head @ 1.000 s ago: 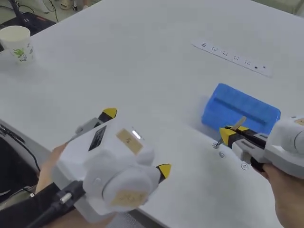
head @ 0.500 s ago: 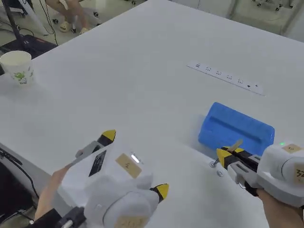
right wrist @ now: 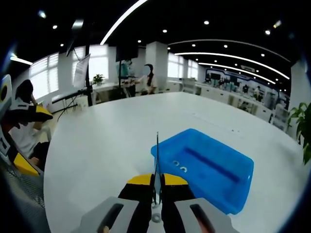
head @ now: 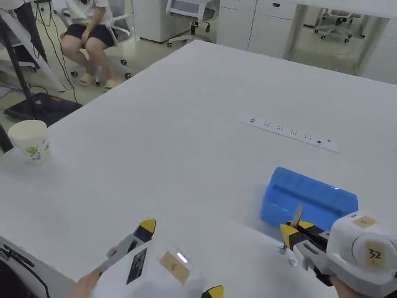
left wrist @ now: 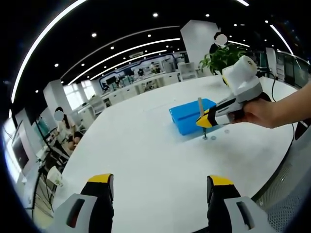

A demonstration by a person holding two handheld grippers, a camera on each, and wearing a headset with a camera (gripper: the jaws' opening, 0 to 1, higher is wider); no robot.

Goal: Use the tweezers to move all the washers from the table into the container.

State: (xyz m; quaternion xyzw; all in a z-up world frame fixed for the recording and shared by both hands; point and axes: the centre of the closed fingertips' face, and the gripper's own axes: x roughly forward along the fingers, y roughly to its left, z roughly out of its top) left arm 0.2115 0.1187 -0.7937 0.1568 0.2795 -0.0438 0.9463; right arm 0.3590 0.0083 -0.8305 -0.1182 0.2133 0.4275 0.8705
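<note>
Tweezers [right wrist: 157, 150] sit clamped in the right hand-held gripper [right wrist: 156, 180] beside the blue container [right wrist: 221, 167]; the left hand-held gripper [left wrist: 160, 180] gapes wide.

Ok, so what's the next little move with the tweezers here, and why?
Probably lower the right gripper so the tweezers can pinch the washer on the table beside the blue container. The gripper is shut on the tweezers, and their tips point down close to that washer.

Smooth matt white table [head: 155, 124], blue plastic container [head: 308, 202], shiny metal washers [right wrist: 183, 169], metal tweezers [right wrist: 156, 160], paper cup [head: 31, 139].
</note>
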